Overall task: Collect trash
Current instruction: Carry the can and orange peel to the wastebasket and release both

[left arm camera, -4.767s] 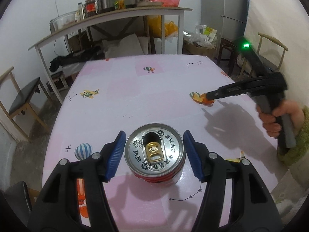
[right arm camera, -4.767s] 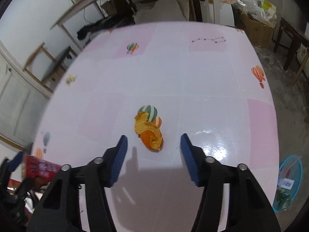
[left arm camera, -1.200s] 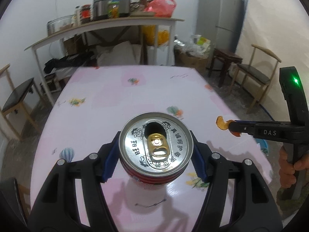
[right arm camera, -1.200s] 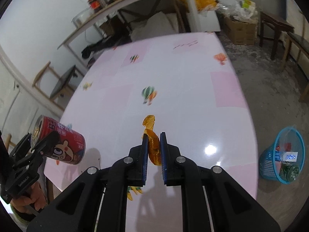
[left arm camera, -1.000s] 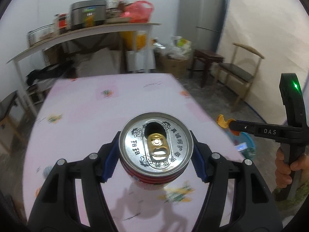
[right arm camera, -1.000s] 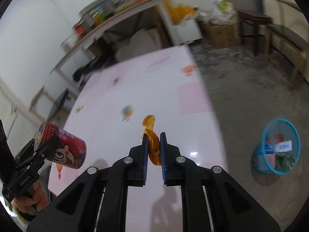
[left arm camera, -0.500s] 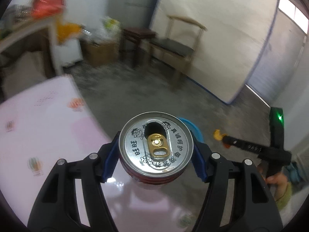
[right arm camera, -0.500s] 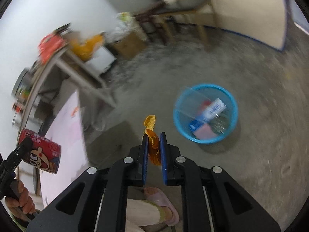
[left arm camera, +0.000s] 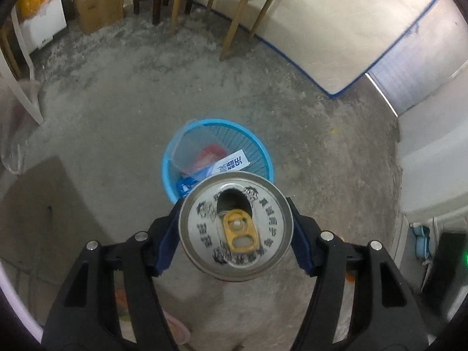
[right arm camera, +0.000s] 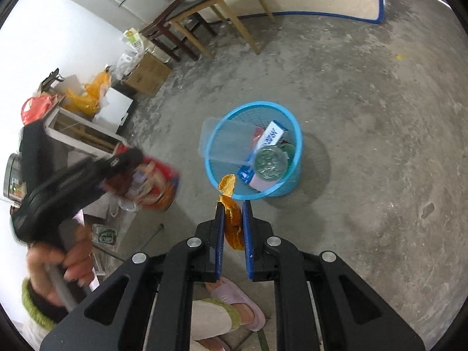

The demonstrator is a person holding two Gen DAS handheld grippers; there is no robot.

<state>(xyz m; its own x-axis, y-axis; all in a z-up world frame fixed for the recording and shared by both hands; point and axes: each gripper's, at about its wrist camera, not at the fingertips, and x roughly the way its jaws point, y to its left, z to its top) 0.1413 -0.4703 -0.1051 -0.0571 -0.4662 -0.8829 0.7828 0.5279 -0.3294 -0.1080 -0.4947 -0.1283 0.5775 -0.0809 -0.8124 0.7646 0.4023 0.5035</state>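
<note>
- Two pieces in hand — my left gripper (left arm camera: pixel 235 235) clamps the can (left arm camera: pixel 235 225), my right gripper (right arm camera: pixel 232 228) pinches the orange peel (right arm camera: pixel 232 219).
- Neither dropped yet — the blue basket (right arm camera: pixel 295 134) sits just ahead, below both tools.

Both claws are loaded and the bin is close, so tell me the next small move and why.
Probably carry the right claw a little forward, until the orange peel hangs over the blue basket, then open it. The peel sits just short of the basket's near rim, so letting go now might drop it on the floor. The left claw, gripping the can, could follow.
</note>
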